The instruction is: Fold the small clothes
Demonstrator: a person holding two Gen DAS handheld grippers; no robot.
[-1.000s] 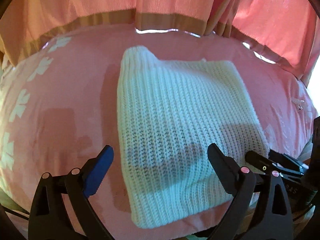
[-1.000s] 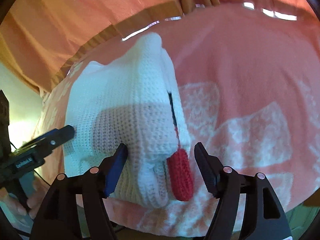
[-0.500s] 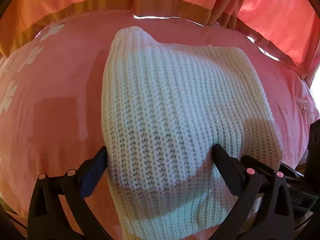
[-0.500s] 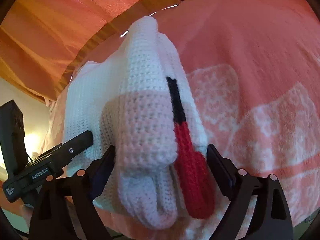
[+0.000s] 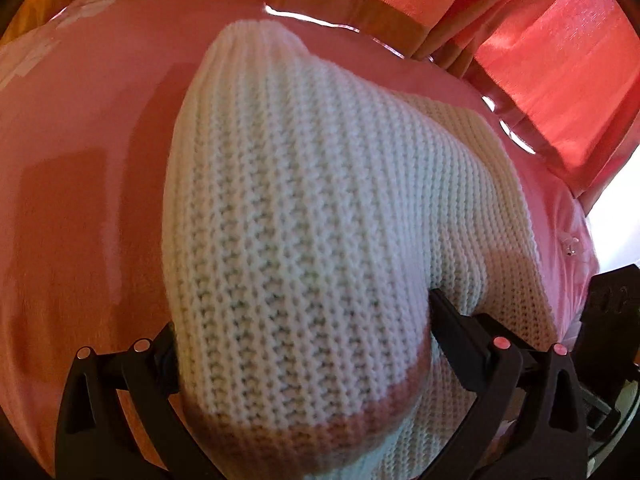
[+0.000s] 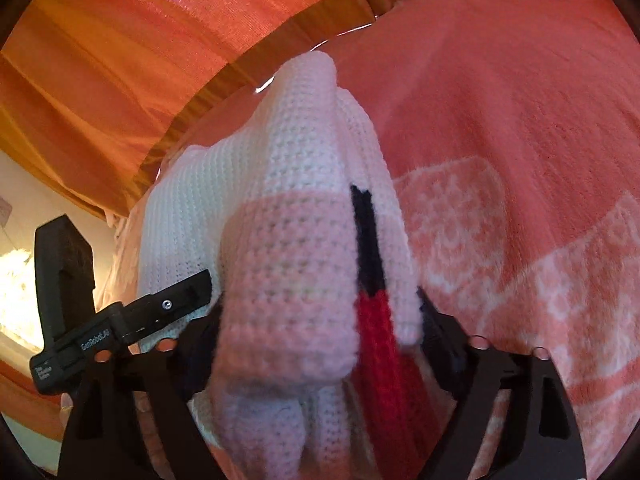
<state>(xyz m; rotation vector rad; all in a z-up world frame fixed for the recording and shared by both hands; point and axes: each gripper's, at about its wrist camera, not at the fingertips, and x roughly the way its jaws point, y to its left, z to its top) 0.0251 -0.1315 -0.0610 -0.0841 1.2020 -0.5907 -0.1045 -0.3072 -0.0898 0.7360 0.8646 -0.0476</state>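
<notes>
The folded white knitted sweater (image 5: 320,220) lies on a pink bedspread (image 5: 80,200); the left gripper (image 5: 304,332) stands spread wide, a bulging fold between its fingers; only the right wrist view shows the red and black trim (image 6: 372,300), a patterned pink blanket (image 6: 520,220), and the right gripper (image 6: 320,320) closing around the bunched edge, pads touching the knit.

White ribbed knit sweater (image 5: 312,220) with a black-and-red strip (image 6: 374,300); pink blanket (image 6: 520,140) patterned with pale snowflake bands; orange-pink curtain (image 6: 140,40) with a brown band.
</notes>
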